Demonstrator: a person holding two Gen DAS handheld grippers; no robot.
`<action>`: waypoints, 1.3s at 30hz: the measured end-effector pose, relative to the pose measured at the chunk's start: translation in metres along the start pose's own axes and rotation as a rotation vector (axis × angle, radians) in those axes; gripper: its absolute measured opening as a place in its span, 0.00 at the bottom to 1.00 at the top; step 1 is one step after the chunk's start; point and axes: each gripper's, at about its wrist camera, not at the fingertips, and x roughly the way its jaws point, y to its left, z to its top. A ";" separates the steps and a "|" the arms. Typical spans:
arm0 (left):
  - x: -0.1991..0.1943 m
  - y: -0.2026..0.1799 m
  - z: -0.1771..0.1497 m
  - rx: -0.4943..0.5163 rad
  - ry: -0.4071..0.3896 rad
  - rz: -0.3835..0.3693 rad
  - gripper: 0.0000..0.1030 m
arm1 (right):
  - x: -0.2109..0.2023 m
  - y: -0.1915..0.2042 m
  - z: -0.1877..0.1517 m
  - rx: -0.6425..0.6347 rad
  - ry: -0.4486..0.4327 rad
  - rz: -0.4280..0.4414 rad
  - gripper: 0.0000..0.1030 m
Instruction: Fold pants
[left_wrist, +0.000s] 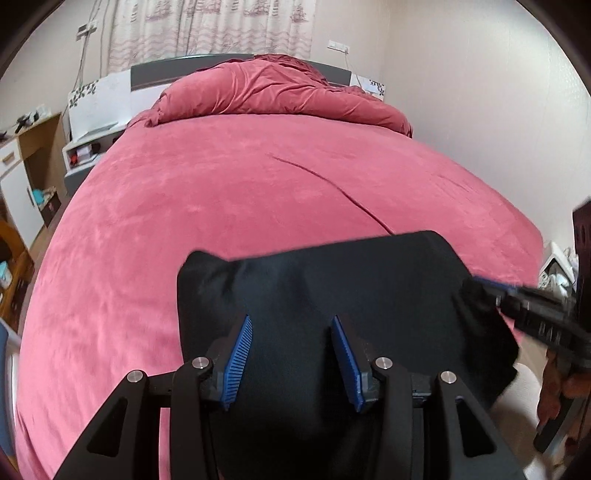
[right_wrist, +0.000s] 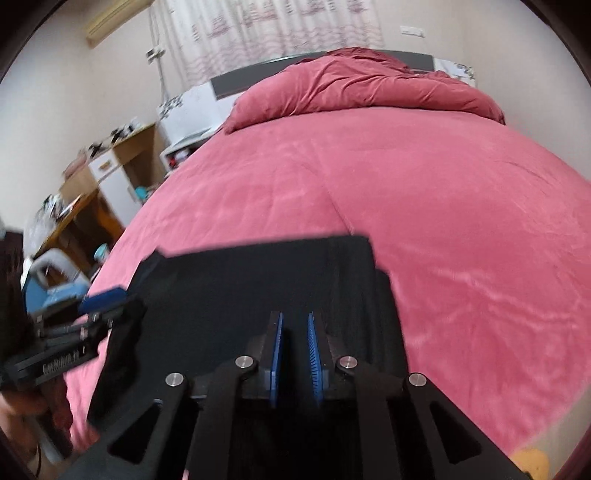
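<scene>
Lying crosswise on the bed (left_wrist: 221, 192), folded pants (left_wrist: 332, 280) sit beneath spread left tongs (left_wrist: 291, 332) and nearly-closed, empty right tongs (right_wrist: 295, 332).

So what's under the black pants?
The pants lie on the pink bed cover, which shows all around them. Whatever sits directly beneath is covered.

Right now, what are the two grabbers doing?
Left gripper: open over the black pants.
Right gripper: nearly shut; whether it pinches them, cannot tell.

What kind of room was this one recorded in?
A home bedroom, most likely: a large bed with a pink cover, a bunched duvet by the headboard, a curtained window, and a cluttered wooden desk alongside.
</scene>
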 end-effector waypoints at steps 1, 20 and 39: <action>-0.003 -0.001 -0.004 -0.011 0.015 -0.001 0.45 | -0.004 0.001 -0.007 -0.001 0.017 0.013 0.14; -0.031 -0.018 -0.065 0.049 0.069 0.012 0.46 | -0.020 -0.024 -0.056 0.056 0.122 0.001 0.13; -0.013 0.083 -0.052 -0.344 0.166 -0.193 0.66 | -0.006 -0.088 -0.032 0.275 0.182 0.157 0.79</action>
